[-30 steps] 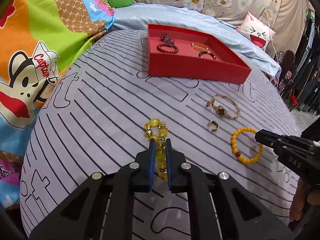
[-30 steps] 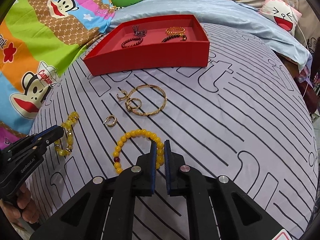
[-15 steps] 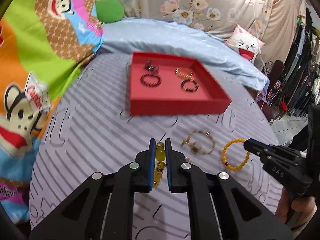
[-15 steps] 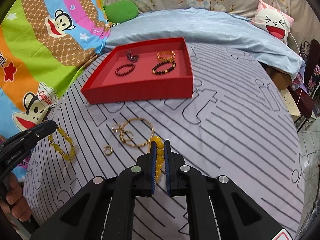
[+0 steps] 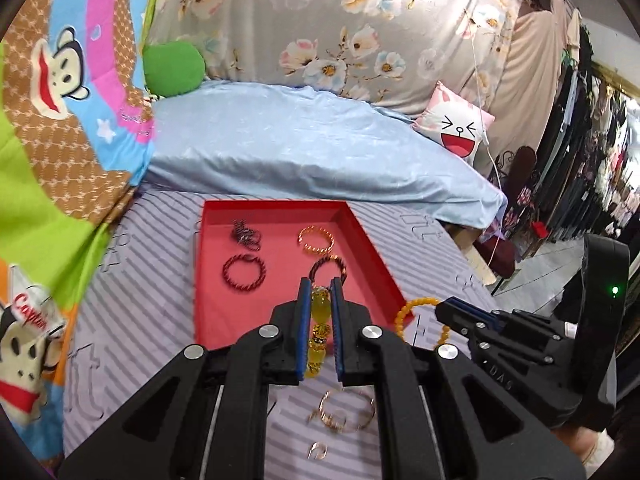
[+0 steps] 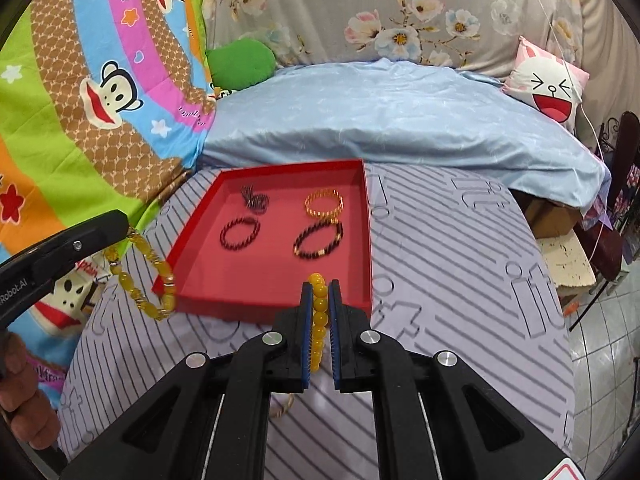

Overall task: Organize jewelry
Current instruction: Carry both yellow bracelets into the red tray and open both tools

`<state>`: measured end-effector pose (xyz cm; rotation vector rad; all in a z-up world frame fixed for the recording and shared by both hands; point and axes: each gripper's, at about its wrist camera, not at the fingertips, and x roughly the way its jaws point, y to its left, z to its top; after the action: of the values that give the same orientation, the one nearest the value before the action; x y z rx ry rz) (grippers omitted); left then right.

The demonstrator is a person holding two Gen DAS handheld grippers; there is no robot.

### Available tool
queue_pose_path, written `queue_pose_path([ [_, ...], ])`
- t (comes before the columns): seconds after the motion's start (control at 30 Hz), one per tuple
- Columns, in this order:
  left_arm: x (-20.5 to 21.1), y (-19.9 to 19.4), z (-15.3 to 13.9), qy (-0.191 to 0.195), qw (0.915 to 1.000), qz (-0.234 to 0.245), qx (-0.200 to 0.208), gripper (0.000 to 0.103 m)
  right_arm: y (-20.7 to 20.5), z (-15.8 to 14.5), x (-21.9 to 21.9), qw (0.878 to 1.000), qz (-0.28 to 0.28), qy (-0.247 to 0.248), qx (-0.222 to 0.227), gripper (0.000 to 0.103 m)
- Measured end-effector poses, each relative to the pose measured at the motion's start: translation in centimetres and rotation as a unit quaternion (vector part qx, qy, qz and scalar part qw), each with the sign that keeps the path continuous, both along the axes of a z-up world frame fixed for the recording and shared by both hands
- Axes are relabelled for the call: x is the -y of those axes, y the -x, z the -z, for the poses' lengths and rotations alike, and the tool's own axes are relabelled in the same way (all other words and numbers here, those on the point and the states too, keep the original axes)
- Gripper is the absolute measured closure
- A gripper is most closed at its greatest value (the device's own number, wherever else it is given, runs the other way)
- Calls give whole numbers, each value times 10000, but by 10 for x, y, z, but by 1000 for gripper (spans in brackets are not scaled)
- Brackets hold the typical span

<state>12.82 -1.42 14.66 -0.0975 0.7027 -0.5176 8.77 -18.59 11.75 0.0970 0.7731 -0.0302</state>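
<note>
My left gripper (image 5: 320,292) is shut on a chunky yellow bead bracelet (image 5: 320,312), lifted above the striped cover in front of the red tray (image 5: 208,320). In the right wrist view that bracelet (image 6: 140,276) hangs from the left gripper's tip at the tray's near left corner. My right gripper (image 6: 320,292) is shut on a small-beaded orange bracelet (image 6: 319,320), raised near the tray's (image 6: 276,304) front wall. The same orange bracelet (image 5: 420,312) dangles from the right gripper (image 5: 442,310) in the left wrist view. Several dark and gold bracelets lie in the tray.
A gold bangle with rings (image 5: 346,416) and a small gold ring (image 5: 318,450) lie on the striped cover below the left gripper. A blue quilt (image 6: 400,120) rises behind the tray, with a cartoon pillow (image 6: 548,84) at the right. The bed's edge drops off at the right.
Both grippers rose off the cover and moved toward the red tray, each carrying its bracelet. The bracelets lay on the cover a second ago and now hang in the air.
</note>
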Motion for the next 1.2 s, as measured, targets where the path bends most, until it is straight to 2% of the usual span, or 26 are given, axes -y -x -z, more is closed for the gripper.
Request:
queue_pose_path([
  [0.2, 6, -42, 15, 350, 9986, 121, -378, 94, -39, 5, -8, 9999, -117, -71, -33, 96],
  [0.4, 5, -78, 57, 443, 9951, -4, -883, 94, -75, 35, -18, 9982, -273, -388, -364, 96],
  [0.53, 1, -89, 83, 152, 9942, -154, -1053, 94, -88, 56, -19, 9967, -296, -445, -610, 96],
  [0.67, -6, -94, 97, -266, 9941, -362, -986, 94, -95, 71, -17, 9965, -237, -317, -740, 96],
  [0.97, -8, -93, 106, -1114, 9898, -627, -625, 94, -98, 84, -12, 9965, -125, 71, -824, 96],
  [1.13, -7, -91, 108, -1340, 9871, -756, -452, 93, -96, 87, -11, 9965, -56, 247, -791, 95],
  [1.2, -8, -90, 106, -1351, 9868, -810, -377, 93, -94, 87, -10, 9968, -41, 266, -759, 92],
])
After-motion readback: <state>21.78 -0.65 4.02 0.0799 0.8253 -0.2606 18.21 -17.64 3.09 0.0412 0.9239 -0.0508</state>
